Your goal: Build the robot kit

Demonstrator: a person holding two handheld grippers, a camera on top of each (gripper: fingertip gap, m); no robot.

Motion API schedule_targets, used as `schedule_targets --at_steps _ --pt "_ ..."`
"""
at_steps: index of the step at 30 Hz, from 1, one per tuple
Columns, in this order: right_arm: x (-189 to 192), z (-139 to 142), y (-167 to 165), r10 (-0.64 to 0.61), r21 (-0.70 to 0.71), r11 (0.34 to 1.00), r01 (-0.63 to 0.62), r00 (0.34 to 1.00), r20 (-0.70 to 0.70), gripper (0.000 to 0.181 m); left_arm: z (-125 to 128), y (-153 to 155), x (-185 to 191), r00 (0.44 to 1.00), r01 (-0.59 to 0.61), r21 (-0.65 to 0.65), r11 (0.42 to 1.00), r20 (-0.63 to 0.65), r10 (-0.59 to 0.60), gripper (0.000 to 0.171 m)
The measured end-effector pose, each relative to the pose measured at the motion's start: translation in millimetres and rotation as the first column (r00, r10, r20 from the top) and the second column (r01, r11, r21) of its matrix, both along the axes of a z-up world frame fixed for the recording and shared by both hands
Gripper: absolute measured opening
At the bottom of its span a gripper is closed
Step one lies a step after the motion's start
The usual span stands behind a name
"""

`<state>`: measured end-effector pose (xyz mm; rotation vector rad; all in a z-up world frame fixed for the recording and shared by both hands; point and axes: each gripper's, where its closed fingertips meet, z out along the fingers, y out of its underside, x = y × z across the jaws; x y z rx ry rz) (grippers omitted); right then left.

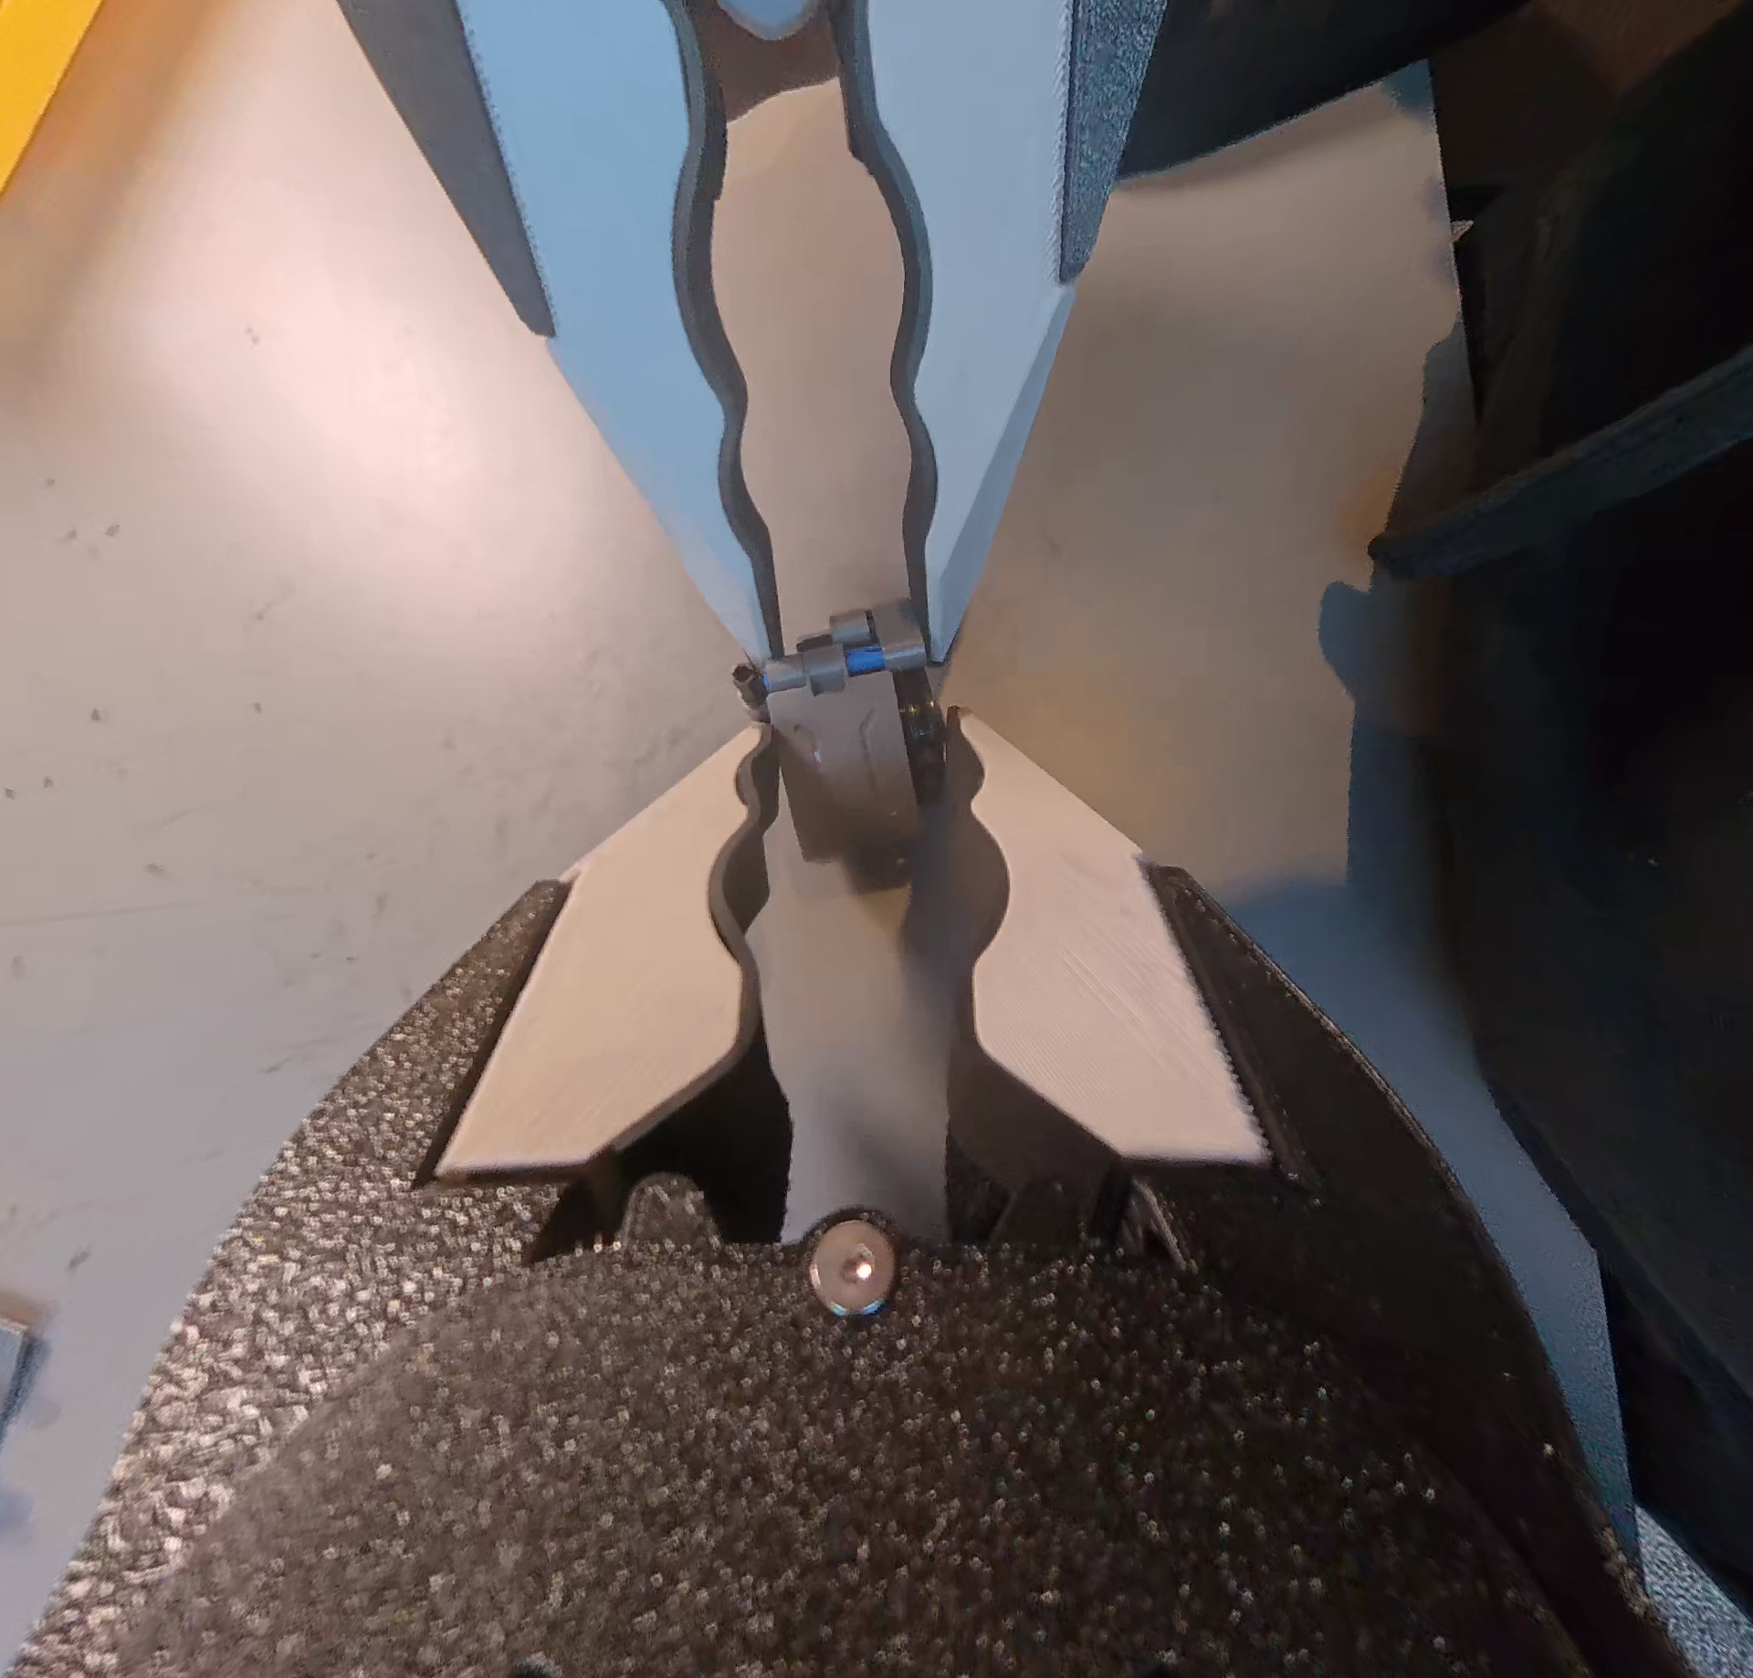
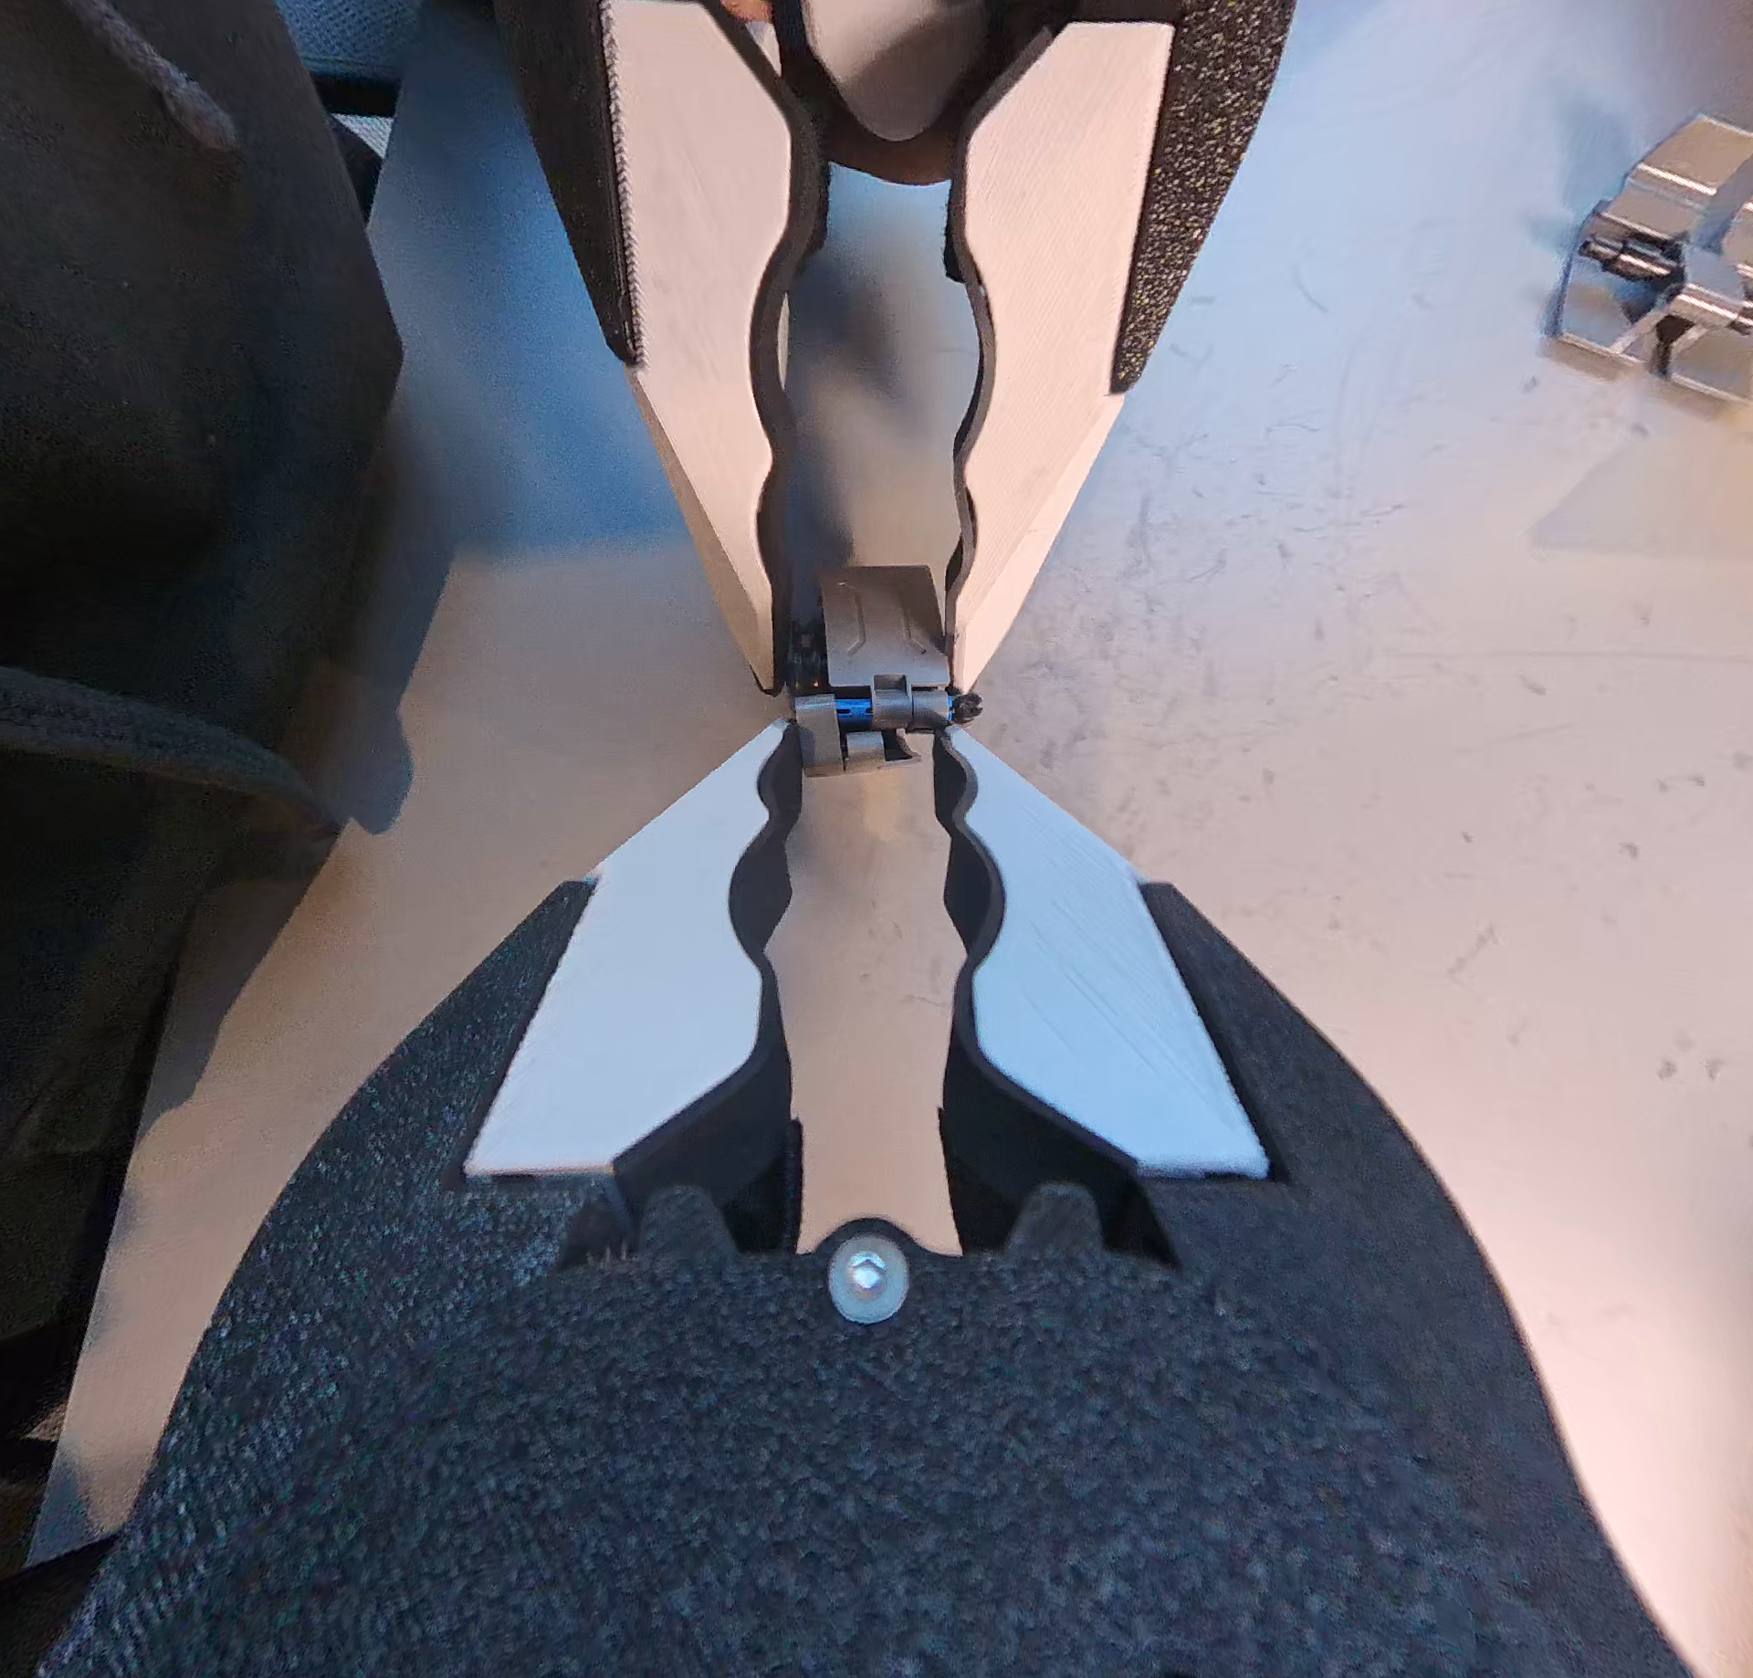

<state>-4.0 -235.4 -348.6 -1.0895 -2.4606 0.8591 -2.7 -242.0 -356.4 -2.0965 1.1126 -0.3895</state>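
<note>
A small grey metal hinged piece, a flat clasp plate joined to short links by a blue pin, hangs between my two grippers above a pale tabletop. My left gripper is shut on the clasp plate. My right gripper comes in from the opposite side, tip to tip, shut on the link end. In the right wrist view my right gripper pinches the links, and my left gripper holds the plate beyond them.
A black fabric object stands at the table's edge, also showing in the left wrist view. A shiny metal part lies on the tabletop to the right. A yellow surface is at the far left corner. My left and right fingertips are right by each other.
</note>
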Motion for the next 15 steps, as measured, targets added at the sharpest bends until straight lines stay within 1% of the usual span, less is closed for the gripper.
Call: schedule_targets --at_steps 5,9,13,14,15 --pt "2.0 0.8 1.3 -0.003 0.005 1.0 0.003 1.0 -0.003 0.028 0.3 1.0 1.2 1.0 -0.001 0.01 1.0 -0.031 0.002 0.033" --pt "3.9 2.2 1.3 -0.014 -0.013 1.0 0.015 0.999 0.03 0.029 0.6 1.4 2.2 0.999 0.0 0.016 1.0 -0.046 0.001 0.032" --pt "3.7 2.0 1.9 -0.033 0.01 0.999 0.033 0.998 0.044 0.031 0.8 0.9 2.7 0.999 -0.004 0.011 1.0 -0.046 0.004 0.032" --pt "1.0 1.9 5.2 -0.061 0.023 0.998 0.061 0.997 0.037 0.045 1.0 0.1 3.6 0.999 -0.002 0.006 1.0 -0.04 0.002 0.031" --pt "0.2 1.8 6.8 -0.071 0.028 0.997 0.07 0.997 0.037 0.05 1.0 -0.7 4.5 0.999 0.002 0.007 1.0 -0.04 -0.001 0.031"
